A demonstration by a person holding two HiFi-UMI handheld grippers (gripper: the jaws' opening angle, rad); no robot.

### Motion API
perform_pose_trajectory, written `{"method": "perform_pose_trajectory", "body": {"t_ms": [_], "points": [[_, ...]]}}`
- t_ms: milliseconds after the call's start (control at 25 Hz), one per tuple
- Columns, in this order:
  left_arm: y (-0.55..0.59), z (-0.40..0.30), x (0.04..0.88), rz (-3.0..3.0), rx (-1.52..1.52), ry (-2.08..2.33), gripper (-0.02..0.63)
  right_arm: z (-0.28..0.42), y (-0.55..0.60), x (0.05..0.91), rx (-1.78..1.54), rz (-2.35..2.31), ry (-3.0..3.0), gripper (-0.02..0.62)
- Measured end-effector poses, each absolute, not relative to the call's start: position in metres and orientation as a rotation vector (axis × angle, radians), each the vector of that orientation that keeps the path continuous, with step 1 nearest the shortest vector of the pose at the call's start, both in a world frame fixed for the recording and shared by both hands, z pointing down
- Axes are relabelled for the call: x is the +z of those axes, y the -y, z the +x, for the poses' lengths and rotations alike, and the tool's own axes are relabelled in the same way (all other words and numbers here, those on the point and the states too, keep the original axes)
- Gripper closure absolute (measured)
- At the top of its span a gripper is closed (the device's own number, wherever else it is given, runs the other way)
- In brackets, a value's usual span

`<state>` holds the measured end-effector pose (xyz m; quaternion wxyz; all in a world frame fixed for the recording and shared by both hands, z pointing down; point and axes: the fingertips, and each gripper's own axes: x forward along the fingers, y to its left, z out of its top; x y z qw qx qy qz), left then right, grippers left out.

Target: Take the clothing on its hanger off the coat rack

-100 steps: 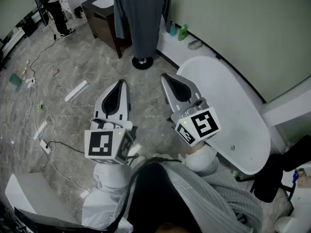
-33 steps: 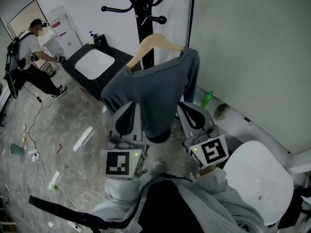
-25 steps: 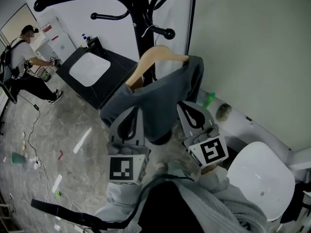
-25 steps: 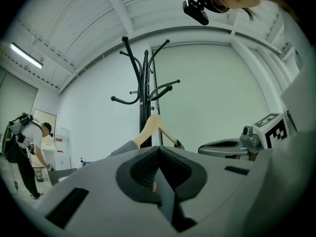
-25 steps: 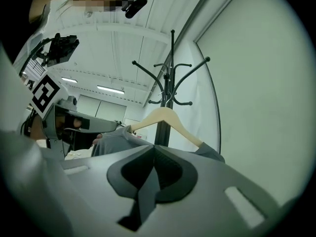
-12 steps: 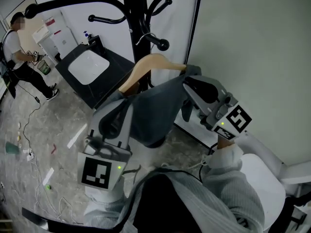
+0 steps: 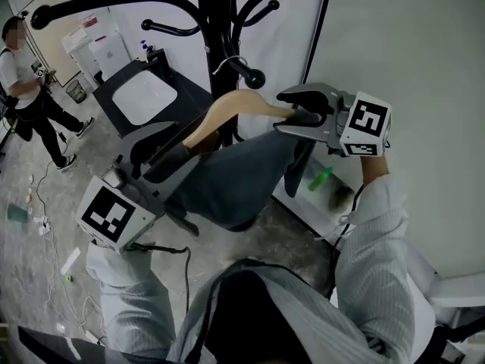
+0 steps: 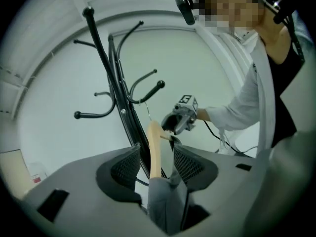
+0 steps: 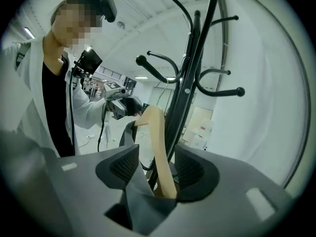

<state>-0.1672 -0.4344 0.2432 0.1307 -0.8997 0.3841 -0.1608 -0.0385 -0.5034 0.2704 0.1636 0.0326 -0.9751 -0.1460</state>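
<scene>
Facing black coat rack (image 7: 208, 21). Flanking grey garment (image 7: 235, 177) on wooden hanger (image 7: 227, 112) with left gripper (image 7: 170, 146) and right gripper (image 7: 292, 112). Opening both, wide, hanger ends between pads, unclamped: clear only in gripper views. Only from head view: whole garment drape.

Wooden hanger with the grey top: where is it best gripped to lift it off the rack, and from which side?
Both draped shoulder ends of the hanger, each from its outer side: the wide span hangs by one wire hook on the coat rack, so lifting both ends should keep it level.
</scene>
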Motion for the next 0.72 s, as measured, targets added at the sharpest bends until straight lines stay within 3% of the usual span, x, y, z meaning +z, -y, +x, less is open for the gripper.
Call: {"method": "perform_pose_trajectory", "body": {"t_ms": [480,560,680,720], "points": [[0.471,-0.145,0.299,-2.809,-0.773,-0.657,0.41,-0.069,0.511,0.305,-0.324,-0.261,2.545,0.403],[0.476,-0.144,0.307,-2.814,-0.812,-0.619,0.415,-0.073,0.511,0.309,-0.329,-0.276,2.533,0.439],[0.482,-0.146,0.308,-2.851,-0.815,-0.61,0.525,-0.074,0.511,0.311,-0.36,-0.28,2.528,0.49],[0.484,-0.146,0.307,-2.865,-0.807,-0.605,0.54,-0.074,0.511,0.31,-0.366,-0.279,2.527,0.536]]}}
